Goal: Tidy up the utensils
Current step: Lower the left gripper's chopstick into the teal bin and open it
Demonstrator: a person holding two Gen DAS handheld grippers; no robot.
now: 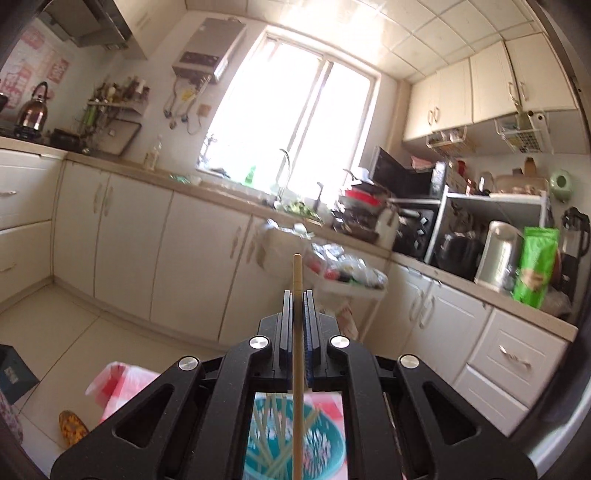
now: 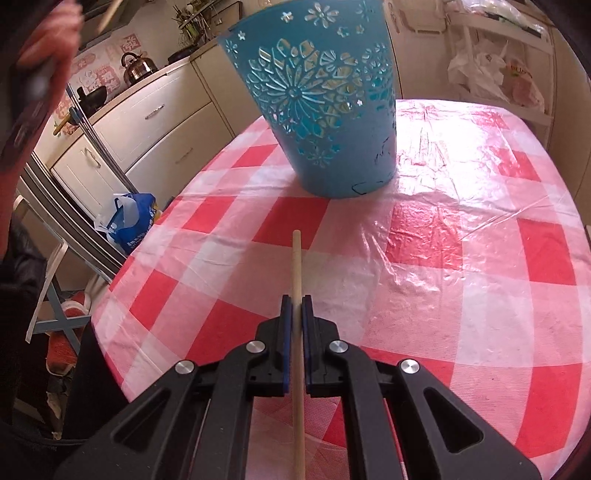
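Note:
My left gripper is shut on a wooden chopstick and points level across the kitchen, high above the table. Under it, between the gripper's arms, shows the mouth of the teal cut-out basket with several chopsticks inside. In the right wrist view my right gripper is shut on another wooden chopstick, tilted down over the red-and-white checked tablecloth. The teal basket stands upright on the table beyond that chopstick's tip, apart from it. A hand and a chopstick tip show blurred at the upper left.
White cabinets and a cluttered counter with a sink run under the bright window. A kettle sits on the far counter. A blue bag and a folding stool stand on the floor left of the table edge.

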